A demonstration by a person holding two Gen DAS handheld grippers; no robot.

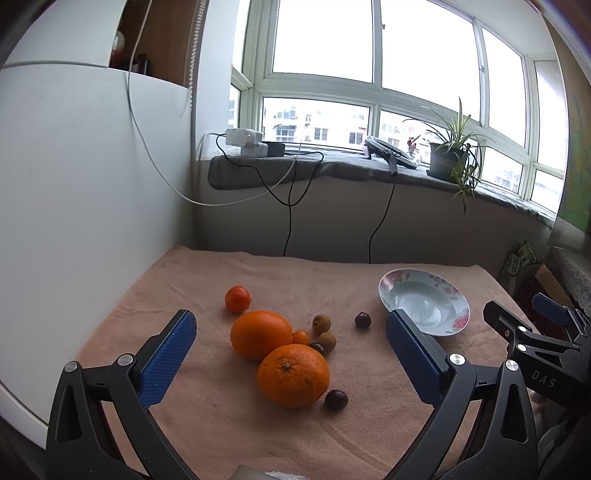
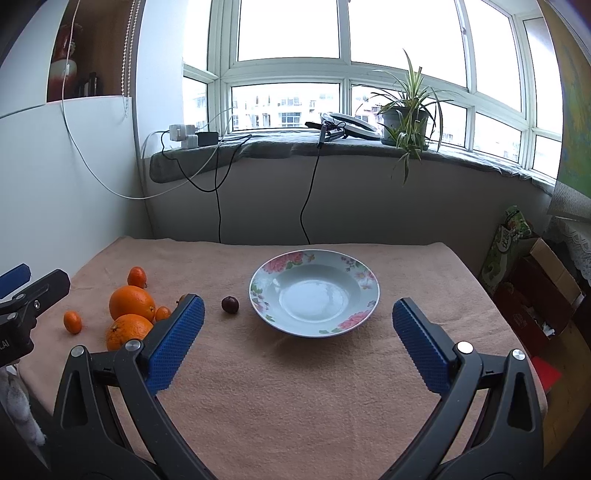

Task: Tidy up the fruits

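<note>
Fruits (image 1: 280,354) loose beside plate (image 2: 314,295), unfilled

fruits (image 2: 131,314) left of plate (image 2: 260,295); both on cloth (image 2: 295,387)

Bright orange citrus (image 1: 293,374) and dark maroon fruits (image 1: 362,319) are sitting on a peach-pink cloth (image 2: 295,387), beside a pale blue plate (image 2: 314,292) showing pink floral-patterned rim, as blue-padded black grippers (image 2: 297,345) are framing it.

Bright bay window (image 2: 288,33), potted plant (image 2: 406,110) on sill, white wall (image 1: 74,184) left.
</note>
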